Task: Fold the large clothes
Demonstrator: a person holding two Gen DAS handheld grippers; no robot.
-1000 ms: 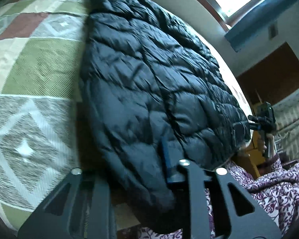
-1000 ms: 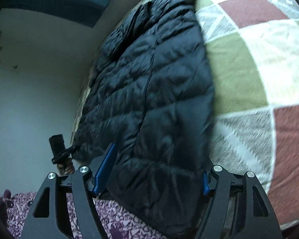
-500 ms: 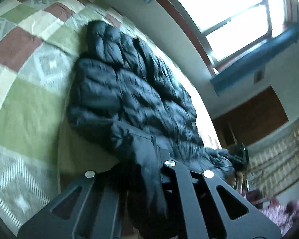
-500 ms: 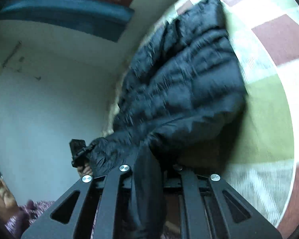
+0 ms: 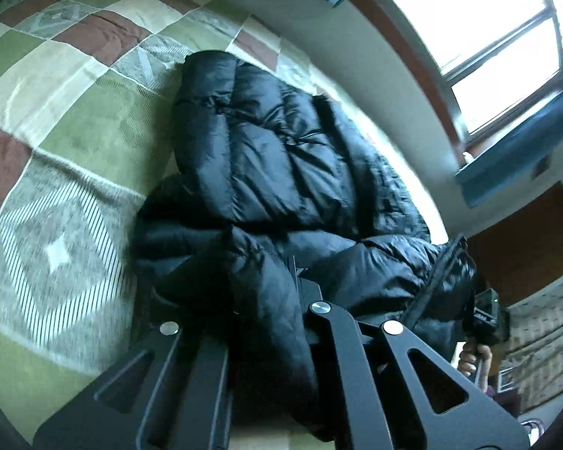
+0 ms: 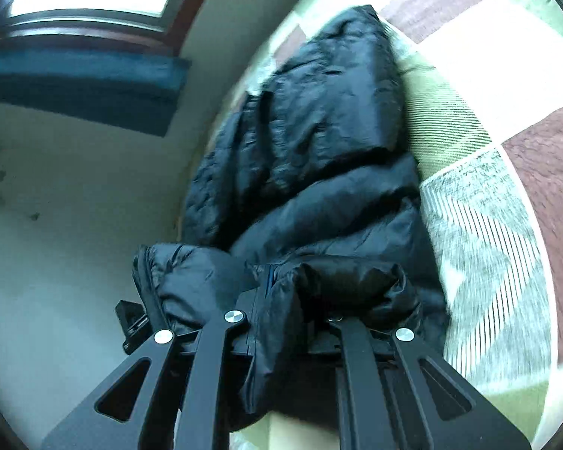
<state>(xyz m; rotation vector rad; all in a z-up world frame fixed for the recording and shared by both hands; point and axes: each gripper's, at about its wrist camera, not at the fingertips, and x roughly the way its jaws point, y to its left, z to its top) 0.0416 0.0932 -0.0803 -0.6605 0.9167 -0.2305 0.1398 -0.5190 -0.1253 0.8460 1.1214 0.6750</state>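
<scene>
Garment: black quilted puffer jacket [image 5: 289, 172], glossy shell, lying on the bed; far part flat on the cover, near hem raised and bunched toward both cameras.
Surface: patchwork bedspread [image 5: 56, 120] in green, cream, maroon and grey squares, one grey square with a striped diamond motif.
Left gripper [image 5: 270, 322]: black two-finger claw clamped on a thick fold of the jacket's near edge; fabric bulges out between and over the fingers.
Right gripper [image 6: 289, 322]: black two-finger claw pinching another bunch of the same hem; a strip of jacket hangs down between the fingers.
Across views: in the left wrist view the right hand [image 5: 473, 360] shows at the jacket's far corner, gripping a dark handle; in the right wrist view part of the other tool shows just beside the lifted hem.
Room: bright window [image 5: 499, 26] with brown frame, teal curtain [image 6: 79, 86] below it, pale wall [image 6: 56, 206].
Image quality: some motion blur at the edges.
</scene>
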